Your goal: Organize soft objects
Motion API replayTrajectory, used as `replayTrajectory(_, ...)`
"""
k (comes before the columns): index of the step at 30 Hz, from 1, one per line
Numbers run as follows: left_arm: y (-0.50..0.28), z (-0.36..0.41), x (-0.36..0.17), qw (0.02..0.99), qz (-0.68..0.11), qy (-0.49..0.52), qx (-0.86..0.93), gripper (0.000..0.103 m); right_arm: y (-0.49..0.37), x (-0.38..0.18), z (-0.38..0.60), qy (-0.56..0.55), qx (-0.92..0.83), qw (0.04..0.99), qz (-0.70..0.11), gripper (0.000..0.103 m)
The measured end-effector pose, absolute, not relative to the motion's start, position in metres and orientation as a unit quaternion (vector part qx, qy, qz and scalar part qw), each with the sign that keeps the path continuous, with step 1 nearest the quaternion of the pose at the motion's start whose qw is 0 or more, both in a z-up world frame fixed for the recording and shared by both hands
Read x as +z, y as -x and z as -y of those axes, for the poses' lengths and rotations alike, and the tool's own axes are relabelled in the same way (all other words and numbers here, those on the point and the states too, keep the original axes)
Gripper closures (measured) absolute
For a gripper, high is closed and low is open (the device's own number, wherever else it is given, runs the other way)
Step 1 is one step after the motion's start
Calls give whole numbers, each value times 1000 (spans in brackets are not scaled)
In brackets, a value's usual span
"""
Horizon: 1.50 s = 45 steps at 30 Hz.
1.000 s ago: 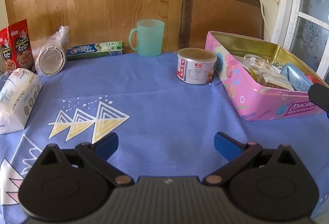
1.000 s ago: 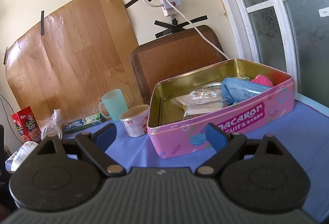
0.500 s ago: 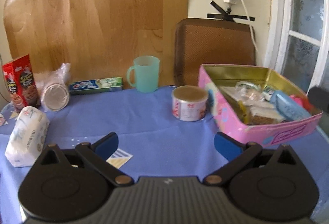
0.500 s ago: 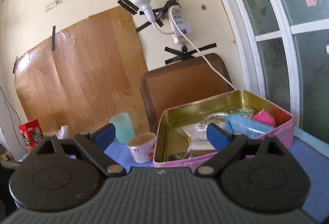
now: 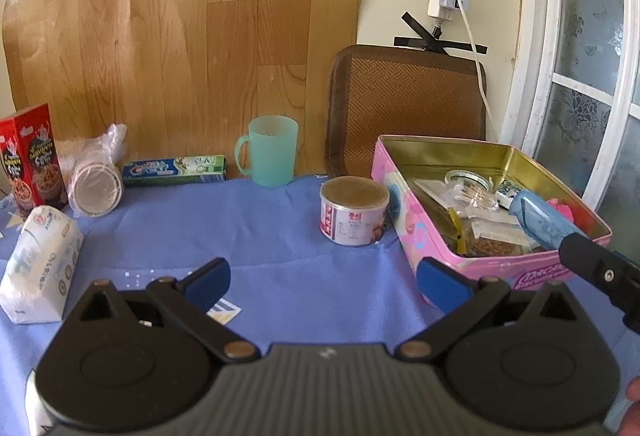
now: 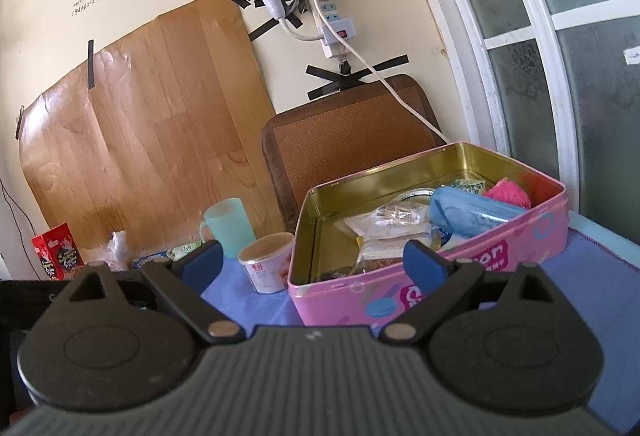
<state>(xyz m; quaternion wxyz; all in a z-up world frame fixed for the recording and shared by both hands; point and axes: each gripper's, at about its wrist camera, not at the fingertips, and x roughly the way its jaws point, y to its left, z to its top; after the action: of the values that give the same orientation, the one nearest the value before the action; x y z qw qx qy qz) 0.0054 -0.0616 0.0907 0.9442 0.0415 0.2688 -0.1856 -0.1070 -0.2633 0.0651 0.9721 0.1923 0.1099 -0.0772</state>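
Note:
A pink biscuit tin (image 5: pixel 428 236) stands open at the right of the blue tablecloth (image 5: pixel 256 244); it also shows in the right wrist view (image 6: pixel 472 268). Inside lie a blue pouch (image 5: pixel 540 220), clear plastic packets (image 5: pixel 476 199) and a pink yarn ball (image 6: pixel 510 191). A white tissue pack (image 5: pixel 40 264) lies at the far left. My left gripper (image 5: pixel 322 282) is open and empty above the cloth, near the table's front. My right gripper (image 6: pixel 312 262) is open and empty, in front of the tin's near wall.
A small tin can (image 5: pixel 354 213) stands left of the pink tin. At the back stand a green mug (image 5: pixel 270 149), a toothpaste box (image 5: pixel 174 169), bagged paper cups (image 5: pixel 96 183) and a red cereal box (image 5: pixel 30 155). A brown chair back (image 5: pixel 404 107) is behind the table.
Both grippers have pulled back and tilted upward, so more wall shows and the tin sits lower in view. Both stay open and empty. No object has moved.

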Motion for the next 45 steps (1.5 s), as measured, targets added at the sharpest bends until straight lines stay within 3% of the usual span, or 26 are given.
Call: replayTrajectory(45, -14, 74, 61, 927, -324, -83, -171, 0, 105, 54, 267, -210, -81, 966, -125, 5)
